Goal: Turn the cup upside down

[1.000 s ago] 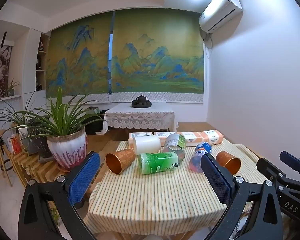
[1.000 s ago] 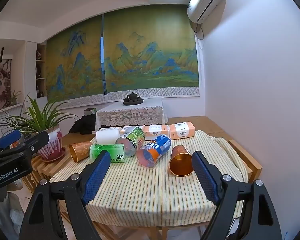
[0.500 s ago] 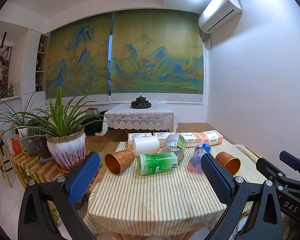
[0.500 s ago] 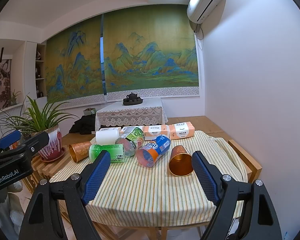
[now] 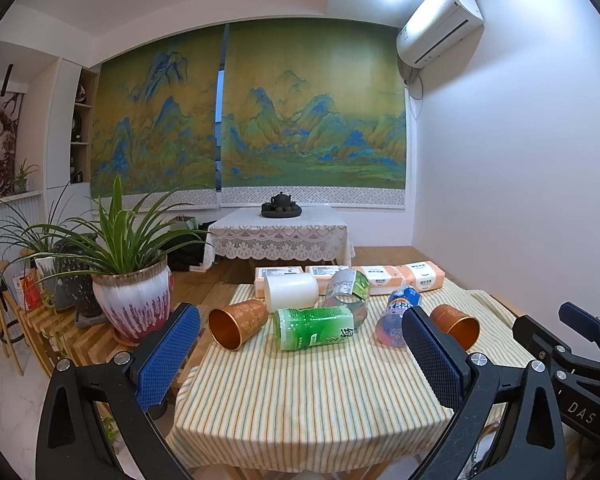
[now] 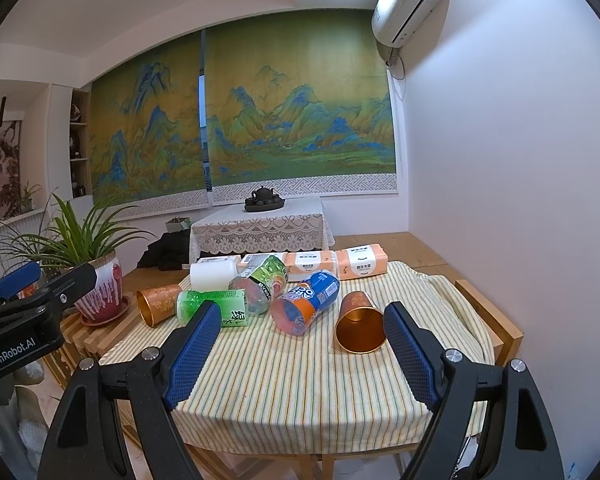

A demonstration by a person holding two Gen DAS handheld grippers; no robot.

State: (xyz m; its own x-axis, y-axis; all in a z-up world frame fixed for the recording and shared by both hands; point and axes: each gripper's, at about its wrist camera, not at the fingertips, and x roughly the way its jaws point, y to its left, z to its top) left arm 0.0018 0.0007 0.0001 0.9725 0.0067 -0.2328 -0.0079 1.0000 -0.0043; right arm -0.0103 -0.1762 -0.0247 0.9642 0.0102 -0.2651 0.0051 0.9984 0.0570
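Striped tablecloth (image 5: pixel 308 392), landscape blinds (image 5: pixel 312 108), white walls.

Clearance over striped tablecloth (image 6: pixel 300 392), lower centre of frame.

Open cloth is seen across the lower half. The right copper cup (image 6: pixel 359 326) is flanked at left by an orange-blue bottle (image 6: pixel 306 306); its right side is unobstructed. The left copper cup (image 5: pixel 236 323) is crowded at right by a green bottle (image 5: pixel 314 327) and a white roll (image 5: pixel 291 291).

The left gripper (image 6: pixel 28 300) body reads "GenRobot.AI"; the right gripper (image 5: pixel 580 360) body reads "DAS".
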